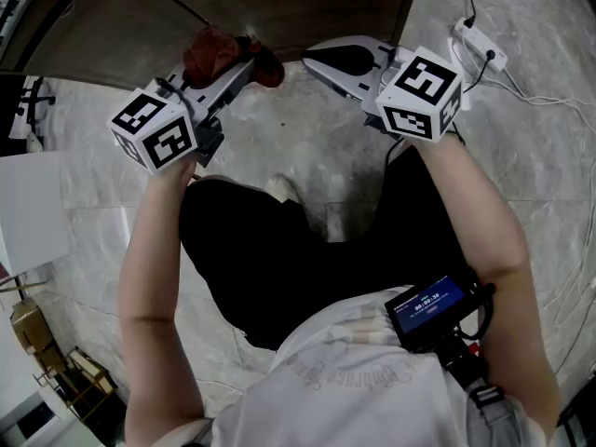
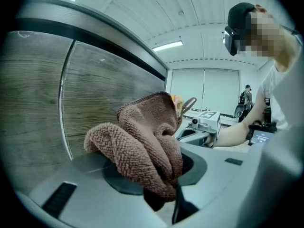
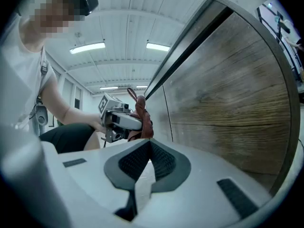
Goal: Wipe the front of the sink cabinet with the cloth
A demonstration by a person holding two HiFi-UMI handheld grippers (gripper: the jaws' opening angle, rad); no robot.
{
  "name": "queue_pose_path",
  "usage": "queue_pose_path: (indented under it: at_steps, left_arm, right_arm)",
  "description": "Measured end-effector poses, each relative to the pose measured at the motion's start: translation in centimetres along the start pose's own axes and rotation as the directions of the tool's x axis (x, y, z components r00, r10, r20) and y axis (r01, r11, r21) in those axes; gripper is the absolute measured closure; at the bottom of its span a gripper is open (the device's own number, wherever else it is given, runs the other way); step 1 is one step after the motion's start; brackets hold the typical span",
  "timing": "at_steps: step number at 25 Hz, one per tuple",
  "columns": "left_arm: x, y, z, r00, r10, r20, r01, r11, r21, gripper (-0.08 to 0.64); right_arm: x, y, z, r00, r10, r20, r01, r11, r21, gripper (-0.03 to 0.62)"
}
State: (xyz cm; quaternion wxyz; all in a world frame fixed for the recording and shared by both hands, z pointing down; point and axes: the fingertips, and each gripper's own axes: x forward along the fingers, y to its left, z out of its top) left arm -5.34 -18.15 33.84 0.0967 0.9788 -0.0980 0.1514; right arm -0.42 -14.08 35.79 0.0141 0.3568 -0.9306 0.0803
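A reddish-brown cloth [image 2: 145, 146] is bunched between the jaws of my left gripper [image 2: 164, 175], which is shut on it. In the head view the cloth [image 1: 223, 52] sits against the lower edge of the wood-grain cabinet front [image 1: 242, 12]. The cabinet door [image 2: 109, 94] fills the left of the left gripper view, just beyond the cloth. My right gripper [image 3: 146, 144] is shut with nothing in it, its tip [image 1: 321, 61] near the cabinet [image 3: 228, 103] and to the right of the cloth [image 3: 142, 118].
A marble-pattern floor [image 1: 307, 156] lies under both grippers. A white power strip [image 1: 480, 43] with cables lies at the right. The person's dark-clad legs [image 1: 279, 250] are below the grippers. Folding items [image 1: 47, 343] sit at the lower left.
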Motion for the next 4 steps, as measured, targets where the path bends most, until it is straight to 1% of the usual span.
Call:
queue_pose_path:
  at_steps: [4]
  left_arm:
    - [-0.08,0.07,0.16,0.999,-0.020,0.041,0.022,0.998,-0.065,0.433]
  right_arm:
    - [-0.16,-0.20,0.01,1.000,-0.004,0.002,0.004,1.000,0.008,0.580]
